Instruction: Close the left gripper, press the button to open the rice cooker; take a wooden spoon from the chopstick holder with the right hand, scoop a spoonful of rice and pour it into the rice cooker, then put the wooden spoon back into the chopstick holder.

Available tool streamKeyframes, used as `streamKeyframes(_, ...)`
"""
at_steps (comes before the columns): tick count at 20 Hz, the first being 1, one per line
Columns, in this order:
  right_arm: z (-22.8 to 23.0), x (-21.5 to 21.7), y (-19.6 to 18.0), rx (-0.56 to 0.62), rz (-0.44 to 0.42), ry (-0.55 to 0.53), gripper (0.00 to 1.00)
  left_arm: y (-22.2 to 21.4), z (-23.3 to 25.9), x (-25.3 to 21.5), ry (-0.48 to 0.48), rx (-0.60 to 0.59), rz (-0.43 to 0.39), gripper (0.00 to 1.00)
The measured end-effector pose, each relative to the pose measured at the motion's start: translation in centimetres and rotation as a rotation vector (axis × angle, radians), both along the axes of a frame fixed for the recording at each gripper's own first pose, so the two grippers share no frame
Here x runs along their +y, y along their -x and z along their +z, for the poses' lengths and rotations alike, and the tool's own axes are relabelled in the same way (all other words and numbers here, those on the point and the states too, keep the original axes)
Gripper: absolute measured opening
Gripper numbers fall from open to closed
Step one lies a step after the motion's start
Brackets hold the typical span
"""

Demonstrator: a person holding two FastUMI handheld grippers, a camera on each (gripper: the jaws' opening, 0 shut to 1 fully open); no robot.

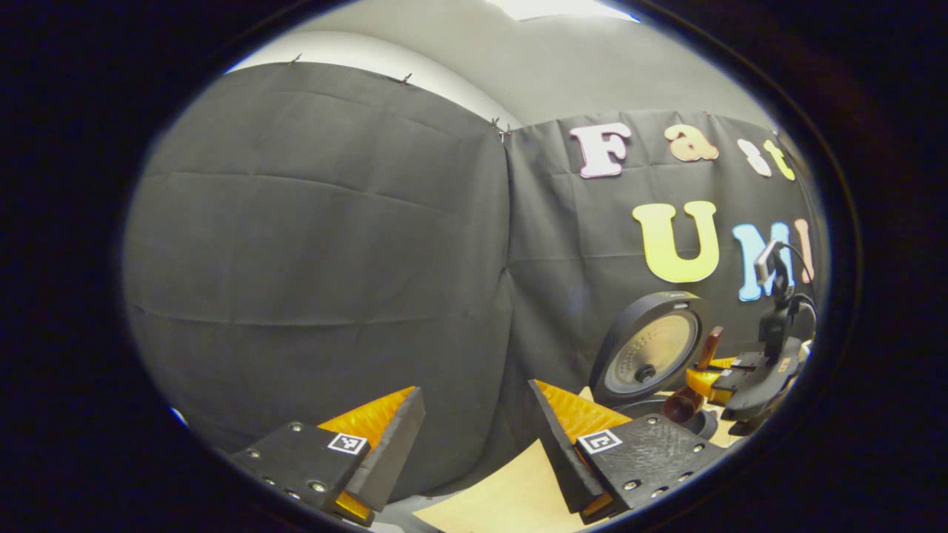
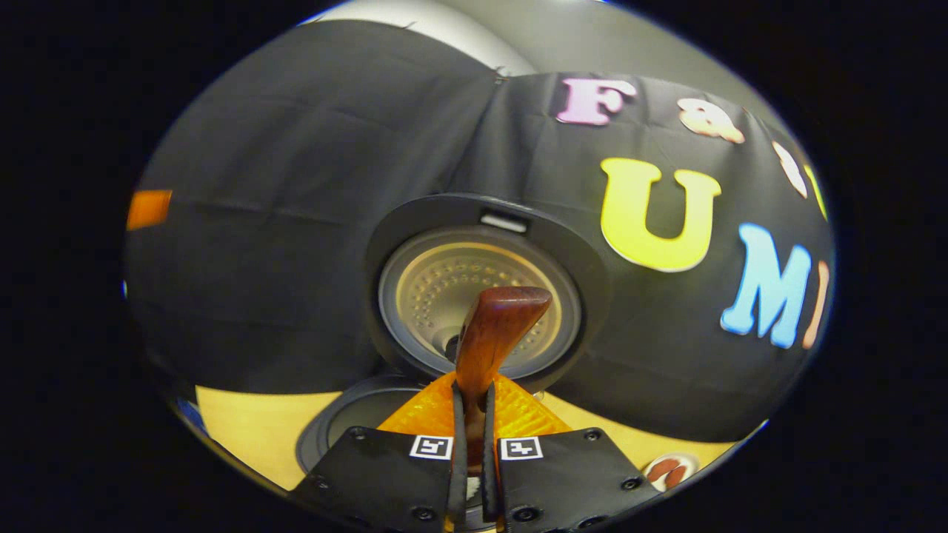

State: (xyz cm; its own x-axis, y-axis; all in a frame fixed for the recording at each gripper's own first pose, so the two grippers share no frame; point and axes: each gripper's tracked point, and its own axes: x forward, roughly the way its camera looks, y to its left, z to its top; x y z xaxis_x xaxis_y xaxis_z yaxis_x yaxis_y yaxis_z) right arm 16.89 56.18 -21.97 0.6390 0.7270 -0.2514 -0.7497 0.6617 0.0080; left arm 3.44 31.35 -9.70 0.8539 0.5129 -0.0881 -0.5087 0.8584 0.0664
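Left gripper (image 1: 474, 437): jaws wide apart, empty, above the table edge (image 1: 503, 492).
Right gripper (image 2: 474, 429): clamped on the wooden spoon (image 2: 492, 333) handle.
Rice cooker (image 2: 481, 296): lid raised behind the spoon, pot rim (image 2: 348, 414) just below.

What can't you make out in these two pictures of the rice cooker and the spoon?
- Right gripper view: the wooden spoon's bowl end is hidden below the right claw, so any rice on it is unseen.
- Right gripper view: the rice cooker's pot inside is blocked by the claw.
- Left gripper view: the chopstick holder cannot be picked out; the far claw covers that edge.
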Motion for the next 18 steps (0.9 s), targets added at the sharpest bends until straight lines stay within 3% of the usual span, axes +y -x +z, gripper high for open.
streamKeyframes(7, 2.6, -5.9, -1.7, 0.255, -0.128, -0.198, 0.10, -2.9, 1.6, -4.2, 0.012, -0.036, -0.091, 0.87)
streamKeyframes(13, 4.3, -13.1, -2.9, 0.330, -0.234, -0.289, 0.10, -4.9, 3.5, -8.7, 0.006, -0.075, -0.184, 0.87)
streamKeyframes(18, 4.6, -19.4, -3.1, 0.320, -0.335, -0.293, 0.10, -5.5, 4.1, -12.0, 0.017, -0.087, -0.249, 0.87)
